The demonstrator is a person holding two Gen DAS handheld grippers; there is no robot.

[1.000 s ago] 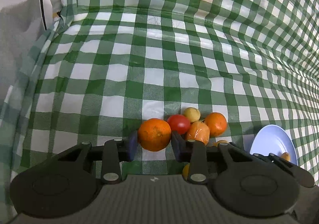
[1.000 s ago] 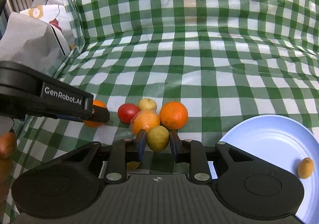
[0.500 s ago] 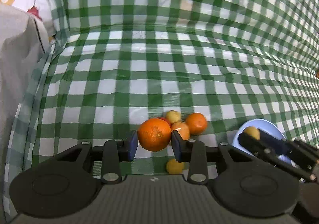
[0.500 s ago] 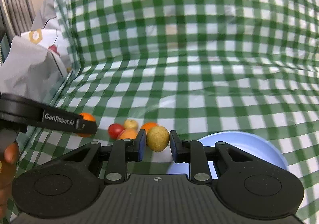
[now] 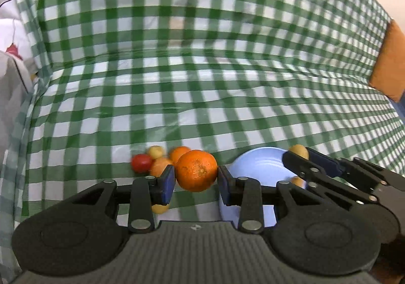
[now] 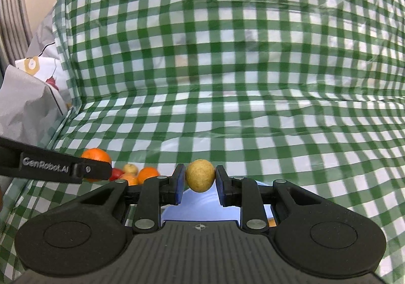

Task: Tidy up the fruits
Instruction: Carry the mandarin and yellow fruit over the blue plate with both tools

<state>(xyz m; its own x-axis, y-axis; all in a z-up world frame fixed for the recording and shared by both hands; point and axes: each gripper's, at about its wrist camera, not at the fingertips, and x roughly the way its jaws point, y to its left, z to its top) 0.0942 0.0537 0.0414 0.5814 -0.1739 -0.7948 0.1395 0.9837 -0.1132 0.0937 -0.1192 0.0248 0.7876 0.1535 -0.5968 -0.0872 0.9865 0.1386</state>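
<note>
My left gripper (image 5: 196,180) is shut on a large orange (image 5: 196,170) and holds it above the cloth, just left of the light blue plate (image 5: 255,165). My right gripper (image 6: 200,181) is shut on a small yellow-green fruit (image 6: 200,175) and holds it over the plate (image 6: 202,208). In the left wrist view the right gripper (image 5: 301,157) reaches over the plate's far right side. A pile of fruit lies on the cloth left of the plate: a red tomato (image 5: 141,163), a small yellow fruit (image 5: 156,151) and oranges (image 5: 179,153). A small orange fruit (image 5: 297,181) lies on the plate.
A green and white checked cloth (image 5: 202,81) covers the seat and backrest. Grey and white bags (image 6: 27,96) stand at the left. An orange cushion (image 5: 387,66) is at the far right. Another small yellow fruit (image 5: 160,208) lies under my left gripper.
Both grippers have lifted their fruit and moved right. The right gripper now holds its fruit over the plate, and the left gripper with the orange is beside the plate.
</note>
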